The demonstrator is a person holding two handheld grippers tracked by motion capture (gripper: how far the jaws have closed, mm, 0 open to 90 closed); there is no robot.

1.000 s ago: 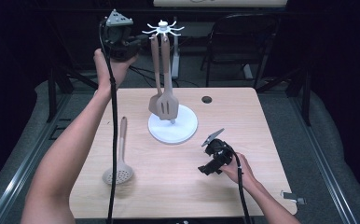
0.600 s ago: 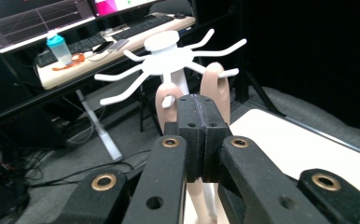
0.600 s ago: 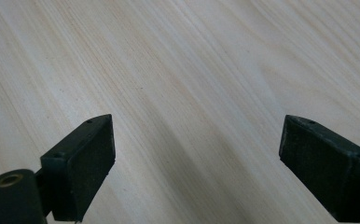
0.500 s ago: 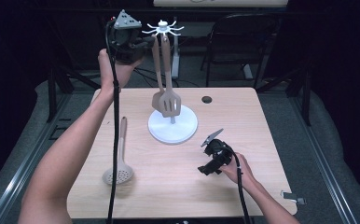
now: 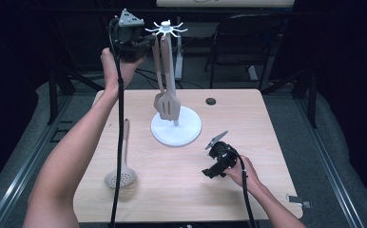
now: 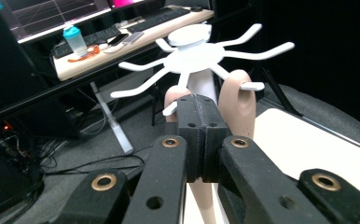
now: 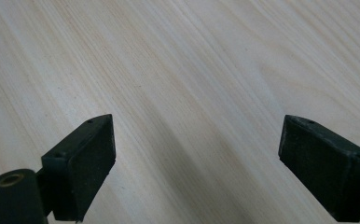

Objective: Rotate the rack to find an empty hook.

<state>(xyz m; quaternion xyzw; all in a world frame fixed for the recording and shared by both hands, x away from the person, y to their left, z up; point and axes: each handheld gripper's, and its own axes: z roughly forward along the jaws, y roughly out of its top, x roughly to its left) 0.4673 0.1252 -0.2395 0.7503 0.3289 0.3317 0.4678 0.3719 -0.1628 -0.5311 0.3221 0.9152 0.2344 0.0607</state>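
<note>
- Left gripper (image 6: 197, 135): fingers pressed together beside the rack (image 5: 166, 29) top; whether they pinch a handle is hidden.
- Spatula (image 5: 170, 102): hangs vertical, blade down.
- Right gripper (image 7: 194, 172): fingers wide apart, empty, over the worktop (image 5: 267, 123).

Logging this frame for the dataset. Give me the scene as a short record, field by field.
work in hand: hanging utensils on a rack
left gripper: raised at the rack's top, jaws closed together beside a utensil handle; whether they pinch it cannot be told
right gripper: jaws wide apart, holding nothing, low over the table
white rack: round base on the table, pole, hook arms on top
slotted spatula: hangs from a hook
second utensil: hangs behind the spatula
skimmer: lies flat on the table, left of the rack
</note>
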